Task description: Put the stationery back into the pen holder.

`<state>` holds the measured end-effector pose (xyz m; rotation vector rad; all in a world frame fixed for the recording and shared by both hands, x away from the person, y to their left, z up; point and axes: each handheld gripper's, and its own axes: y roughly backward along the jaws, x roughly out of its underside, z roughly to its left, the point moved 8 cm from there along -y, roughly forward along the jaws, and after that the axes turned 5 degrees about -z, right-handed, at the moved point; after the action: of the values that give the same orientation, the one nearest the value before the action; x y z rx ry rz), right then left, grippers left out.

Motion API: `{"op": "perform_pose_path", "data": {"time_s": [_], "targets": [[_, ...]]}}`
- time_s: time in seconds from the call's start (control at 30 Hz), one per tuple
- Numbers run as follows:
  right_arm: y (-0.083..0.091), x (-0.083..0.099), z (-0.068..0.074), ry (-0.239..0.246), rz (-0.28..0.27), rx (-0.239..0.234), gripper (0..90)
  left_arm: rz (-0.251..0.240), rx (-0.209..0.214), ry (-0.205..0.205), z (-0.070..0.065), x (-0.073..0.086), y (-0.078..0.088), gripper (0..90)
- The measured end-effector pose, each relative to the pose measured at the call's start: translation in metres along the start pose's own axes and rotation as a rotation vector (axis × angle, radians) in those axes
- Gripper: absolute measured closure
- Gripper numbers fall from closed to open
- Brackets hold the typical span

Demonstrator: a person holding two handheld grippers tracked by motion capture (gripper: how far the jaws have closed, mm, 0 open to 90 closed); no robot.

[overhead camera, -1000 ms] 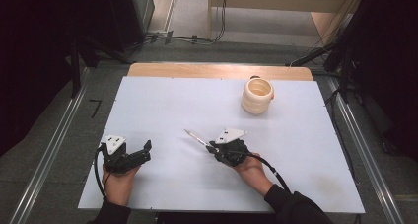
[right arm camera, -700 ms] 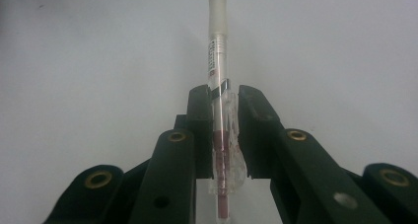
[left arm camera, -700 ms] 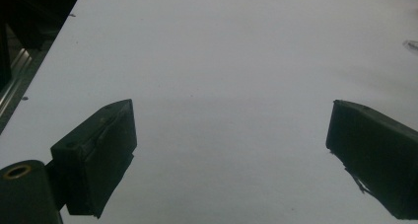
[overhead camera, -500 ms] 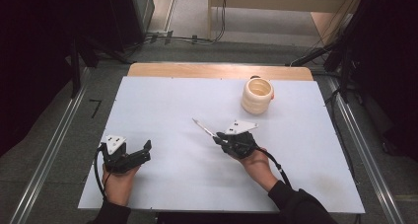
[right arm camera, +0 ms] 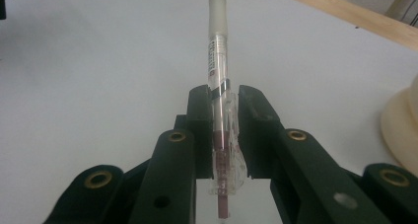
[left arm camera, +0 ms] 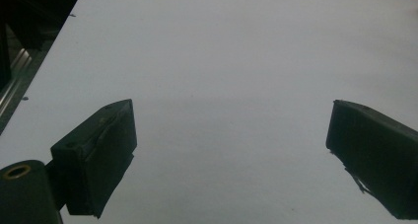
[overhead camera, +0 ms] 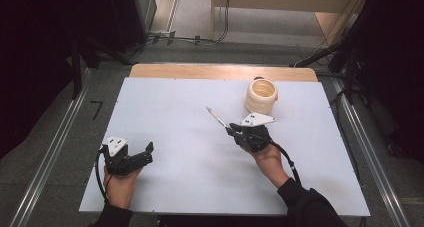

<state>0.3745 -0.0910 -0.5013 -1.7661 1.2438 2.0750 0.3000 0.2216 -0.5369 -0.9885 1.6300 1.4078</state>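
Protruding past the right gripper (right arm camera: 219, 115), pen (right arm camera: 217, 46) tip cut off.

A white table (overhead camera: 165, 112) is bordered at its far edge by a wooden strip (overhead camera: 220, 72). Cables (overhead camera: 190, 38) are laid on the grey floor (overhead camera: 115, 72) beyond.

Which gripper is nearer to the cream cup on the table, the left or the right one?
Right. The right gripper, holding a pen, sits just in front of the cream cup; the left gripper rests far off near the table's front-left corner.
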Motion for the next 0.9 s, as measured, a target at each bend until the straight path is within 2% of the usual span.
{"op": "perform_pose_path", "data": {"time_s": [0.3, 0.63, 0.9], "targets": [[0.009, -0.007, -0.023, -0.046, -0.030, 0.053, 75.1, 0.002, -0.001, -0.002, 0.000, 0.000, 0.000, 5.8], [0.017, -0.013, -0.048, -0.073, -0.060, 0.103, 75.1, 0.006, -0.003, -0.003, 0.000, 0.001, -0.001, 5.8], [0.019, -0.013, -0.064, -0.095, -0.058, 0.141, 75.1, 0.006, -0.002, -0.003, 0.000, 0.001, -0.001, 5.8]]}}
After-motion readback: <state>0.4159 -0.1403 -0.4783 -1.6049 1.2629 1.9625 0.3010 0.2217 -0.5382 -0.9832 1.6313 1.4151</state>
